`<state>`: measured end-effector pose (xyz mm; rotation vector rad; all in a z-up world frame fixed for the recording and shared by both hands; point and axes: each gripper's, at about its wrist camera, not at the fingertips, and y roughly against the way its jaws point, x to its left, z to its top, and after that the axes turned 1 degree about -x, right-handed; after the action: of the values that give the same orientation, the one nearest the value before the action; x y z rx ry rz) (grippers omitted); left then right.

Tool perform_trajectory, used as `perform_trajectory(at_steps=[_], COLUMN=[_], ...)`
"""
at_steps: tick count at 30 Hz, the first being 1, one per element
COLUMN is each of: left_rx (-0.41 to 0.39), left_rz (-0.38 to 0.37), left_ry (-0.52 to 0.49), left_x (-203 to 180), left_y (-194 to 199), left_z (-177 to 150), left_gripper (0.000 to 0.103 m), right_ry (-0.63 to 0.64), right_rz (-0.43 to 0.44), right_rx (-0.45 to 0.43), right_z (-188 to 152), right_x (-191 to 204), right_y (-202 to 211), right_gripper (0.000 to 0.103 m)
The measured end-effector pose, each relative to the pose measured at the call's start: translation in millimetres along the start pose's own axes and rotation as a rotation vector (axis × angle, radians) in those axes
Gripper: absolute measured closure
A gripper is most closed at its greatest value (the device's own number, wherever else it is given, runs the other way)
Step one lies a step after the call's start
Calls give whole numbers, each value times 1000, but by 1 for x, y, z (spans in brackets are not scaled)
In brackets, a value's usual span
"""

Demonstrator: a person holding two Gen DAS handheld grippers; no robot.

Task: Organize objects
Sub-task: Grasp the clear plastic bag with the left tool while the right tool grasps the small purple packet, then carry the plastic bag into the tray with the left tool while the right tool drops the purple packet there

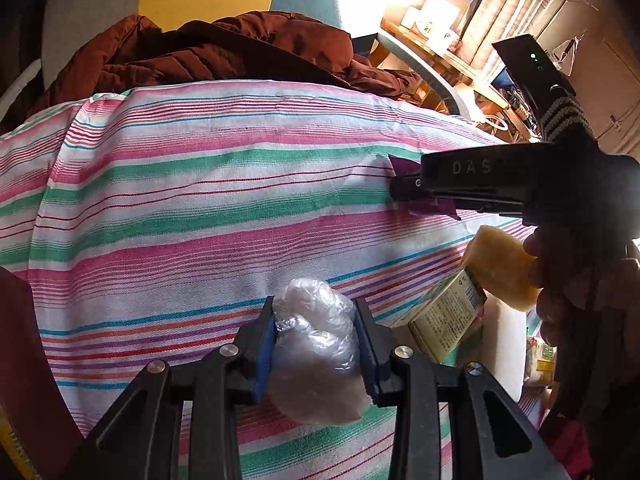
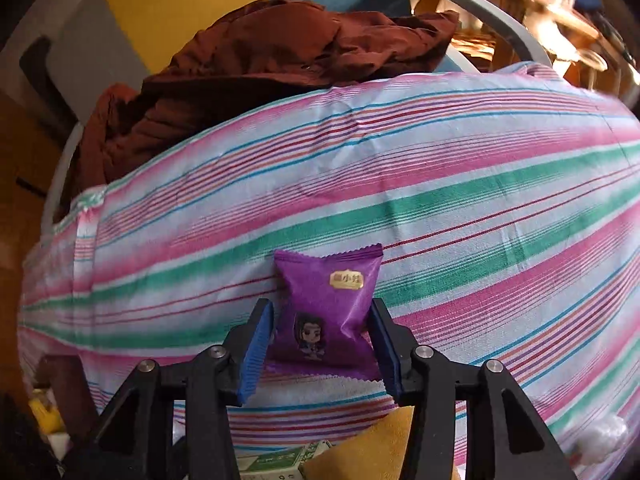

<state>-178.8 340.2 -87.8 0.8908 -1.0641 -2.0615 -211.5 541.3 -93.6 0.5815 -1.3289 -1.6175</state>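
Observation:
My left gripper [image 1: 316,320] is shut on a crumpled clear plastic bag [image 1: 316,348], held above the striped cloth [image 1: 192,208]. My right gripper [image 2: 324,332] is shut on a purple snack packet [image 2: 328,312] with a cartoon figure, over the same striped cloth [image 2: 460,208]. In the left wrist view the right gripper [image 1: 416,192] reaches in from the right with the purple packet [image 1: 404,166] showing at its tip. A yellow sponge [image 1: 500,268], a green-and-cream box [image 1: 444,320] and a white block [image 1: 504,340] lie at the right. The sponge [image 2: 372,448] and box [image 2: 276,464] show below the right gripper.
A brown quilted jacket [image 1: 224,52] is heaped behind the cloth; it also shows in the right wrist view [image 2: 256,68]. A wooden shelf with white mugs [image 1: 432,24] stands at the far right. A crumpled white object [image 2: 604,436] lies at the cloth's right edge.

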Motion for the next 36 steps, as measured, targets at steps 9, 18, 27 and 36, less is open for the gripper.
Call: perform_trajectory(at_steps=[9,18,27,36], left_rx=[-10,-126,-213,-276], left_rz=[0,1,1,92], left_ry=[-1,-15,90,200], left_x=[-5,-8,35,107], left_y=[13,93,170,221], left_z=[-4,-30,-81,-141], left_gripper=[68,68,68,68], right_ry=[110,175,225,352], right_rz=[17,131,241,338], right_rx=[-130,-257,-271,-213], right_z=[-14,-61,-120,-174], right_x=[18,40,77,143], right_y=[32,104,133,134], right_gripper=[61,61,61,60])
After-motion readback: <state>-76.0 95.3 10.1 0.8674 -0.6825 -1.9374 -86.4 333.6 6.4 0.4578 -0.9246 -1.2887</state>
